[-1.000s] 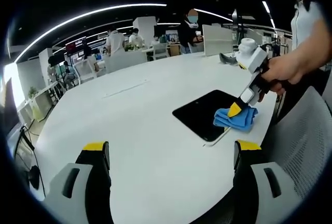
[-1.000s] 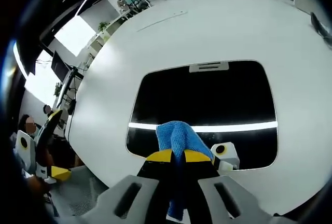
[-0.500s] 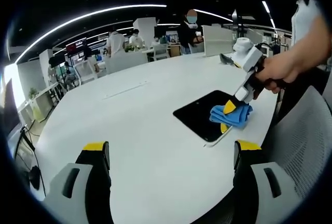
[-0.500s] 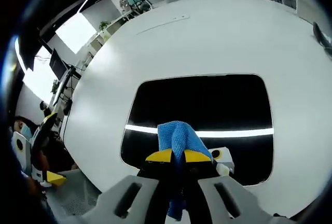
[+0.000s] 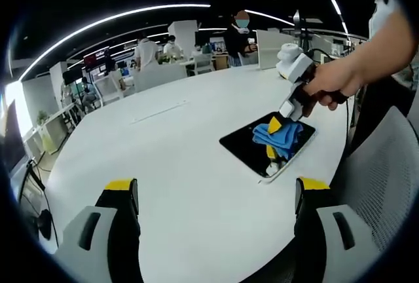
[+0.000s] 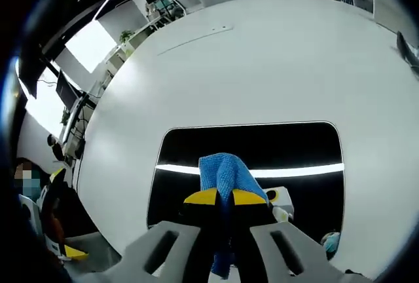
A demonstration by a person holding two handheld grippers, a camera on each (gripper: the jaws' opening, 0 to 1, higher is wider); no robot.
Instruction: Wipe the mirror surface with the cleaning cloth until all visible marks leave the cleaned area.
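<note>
The mirror point(image 5: 262, 147) lies flat near the rounded edge of the white tabletop point(image 5: 177, 158), a dark rectangle with rounded corners and a pale rim. In the left gripper view, broad bare tabletop extends from the mirror's far and left sides; the near-right side runs close to the table edge, beside a grey mesh chair back point(image 5: 386, 178).

In the right gripper view the mirror point(image 6: 190, 158) reflects a bright ceiling light strip across its middle; no marks can be made out on its surface at this resolution. The blue cleaning cloth point(image 6: 226, 178) is bunched and pinched between the closed yellow-tipped jaws of the right gripper point(image 6: 226, 197), resting on the glass near its middle. The left gripper view shows the same cloth point(image 5: 278, 135) under the right gripper point(image 5: 275, 126), held by a hand point(image 5: 334, 83).

The left gripper point(image 5: 216, 188) hangs above the near tabletop, jaws spread wide and holding nothing, well apart from the mirror.

Beyond the tabletop stand desks, partitions and several people point(image 5: 239, 37), none near the mirror.
</note>
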